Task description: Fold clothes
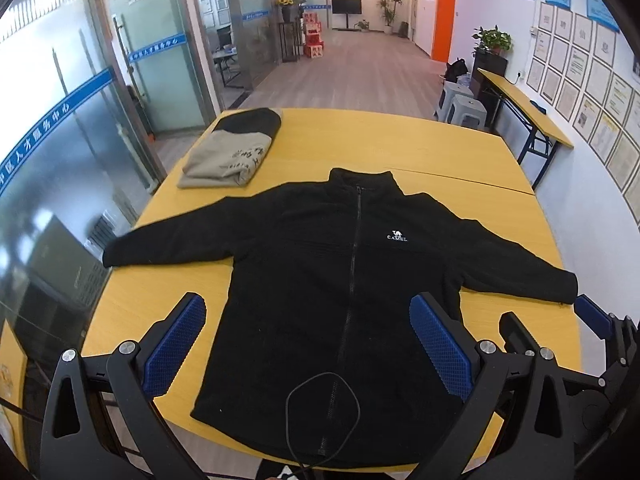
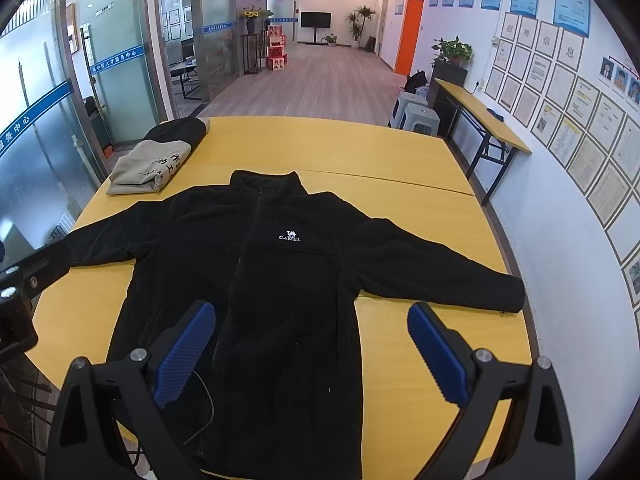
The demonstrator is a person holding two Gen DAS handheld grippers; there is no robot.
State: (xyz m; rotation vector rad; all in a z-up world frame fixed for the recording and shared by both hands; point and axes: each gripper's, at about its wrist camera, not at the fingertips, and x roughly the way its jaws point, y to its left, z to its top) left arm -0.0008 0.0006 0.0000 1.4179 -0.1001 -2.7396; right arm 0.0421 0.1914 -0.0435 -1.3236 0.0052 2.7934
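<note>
A black zip fleece jacket point(image 1: 344, 272) with a white CAMEL logo lies flat, front up, on the yellow table point(image 1: 400, 148), sleeves spread to both sides; it also shows in the right wrist view point(image 2: 272, 280). My left gripper point(image 1: 308, 312) is open and empty, held above the jacket's lower body near the hem. My right gripper point(image 2: 312, 320) is open and empty, above the jacket's lower right side. The right gripper also shows at the right edge of the left wrist view point(image 1: 560, 320), near the right sleeve cuff. A thin black cable point(image 1: 320, 400) loops over the hem.
A folded grey and black garment point(image 1: 232, 152) lies at the table's far left corner point(image 2: 156, 160). Glass partitions stand to the left. Grey stools point(image 2: 416, 116) and a narrow side table point(image 2: 480, 116) stand at the right wall.
</note>
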